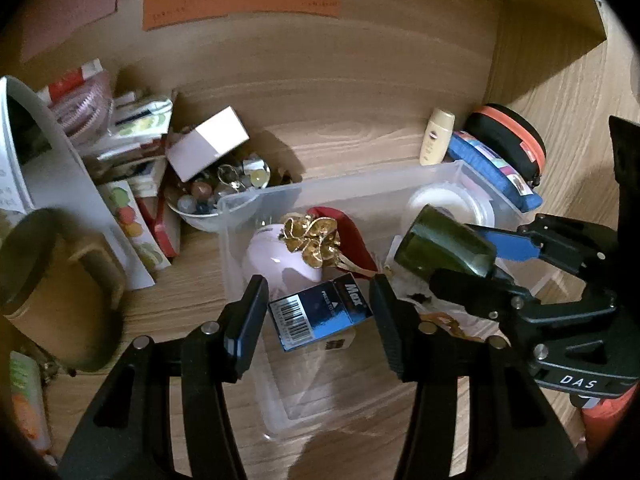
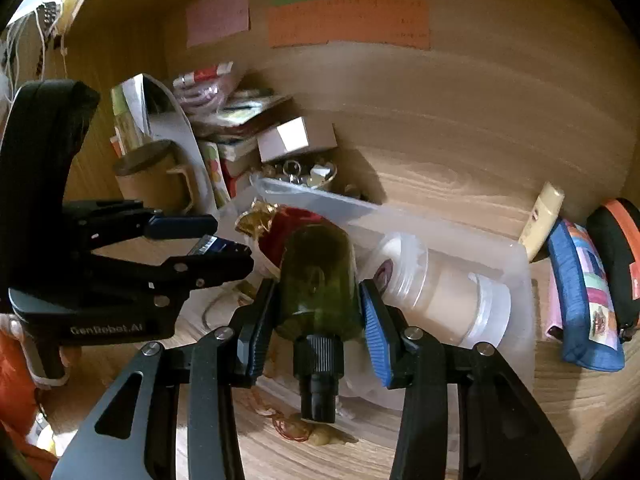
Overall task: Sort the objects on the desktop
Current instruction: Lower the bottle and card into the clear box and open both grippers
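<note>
Dark green bottle (black cap)

A storage bin sits mid-tabletop. Inside it a jar lies on its side toward the right, with an ornament and a rounded pale thing toward the left. Just left of the bin is a bowl of beads, a small box resting on it. Farther left stand stacked packets and a mug. Behind the bin's right end a tube seemingly leans; pouches lie right of it.
</note>
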Motion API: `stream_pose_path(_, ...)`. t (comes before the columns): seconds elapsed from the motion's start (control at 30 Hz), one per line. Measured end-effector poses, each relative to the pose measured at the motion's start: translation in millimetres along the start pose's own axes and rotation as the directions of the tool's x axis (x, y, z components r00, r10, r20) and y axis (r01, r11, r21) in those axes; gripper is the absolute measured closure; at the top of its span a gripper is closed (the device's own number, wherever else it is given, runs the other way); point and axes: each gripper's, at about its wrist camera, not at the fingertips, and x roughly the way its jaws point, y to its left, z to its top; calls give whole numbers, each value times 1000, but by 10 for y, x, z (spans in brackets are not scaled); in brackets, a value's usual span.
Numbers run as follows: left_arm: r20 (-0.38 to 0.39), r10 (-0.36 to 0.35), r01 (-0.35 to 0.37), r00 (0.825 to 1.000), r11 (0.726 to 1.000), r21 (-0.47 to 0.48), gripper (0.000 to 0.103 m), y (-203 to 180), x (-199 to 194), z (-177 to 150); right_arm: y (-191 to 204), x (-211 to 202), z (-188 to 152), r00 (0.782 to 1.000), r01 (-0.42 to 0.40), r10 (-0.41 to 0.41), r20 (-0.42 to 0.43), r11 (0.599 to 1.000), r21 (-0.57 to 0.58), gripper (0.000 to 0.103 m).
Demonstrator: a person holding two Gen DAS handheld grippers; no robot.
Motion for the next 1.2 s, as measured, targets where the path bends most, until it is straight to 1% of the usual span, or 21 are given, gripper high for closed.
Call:
stream_pose_path(0.2,-1,0,0,1000,1000,7,51,-12,41,-18,13,48,-22,1000,0,0,-8,1000,-14,65)
stream_pose_path(0.33,4,-5,5,1000,1000,11,51,-15,40,-23,80,50,-30,999,42,-42,5,998,-50,65)
stream_pose_path(0.43,4,-6,6,1000,1000,13,50,-20,43,-20,81,40,-33,999,42,-42,5,998,-54,64)
stream_pose_path(0.6,7,-2,2,1000,1000,9,41,-14,34,-12,90,-1,-23,999,44,-43,21,998,-53,57)
stream_pose_path(0.77,35,11,-11,999,1000,9,33,-12,-59,-1,93,-60,-2,998,50,-48,38,997,-51,56)
stream_pose_path(1.03,70,53,-53,996,999,8,26,10,-276,-12,108,-205,13,996,70,-67,63,996,-47,56)
stream_pose_path(1.07,74,55,-56,996,998,6,25,17,-307,-20,108,-225,9,996,72,-69,64,996,-45,53)
stream_pose_path(1.1,79,59,-60,995,998,3,24,26,-345,-31,106,-251,3,995,77,-74,66,996,-41,45)
stream_pose_path(1.17,86,66,-66,994,998,1,22,34,-408,-55,104,-318,-18,992,97,-95,81,995,-32,34)
stream_pose_path(1.2,89,69,-70,994,998,1,20,36,-441,-72,118,-363,-27,991,104,-101,89,994,-30,34)
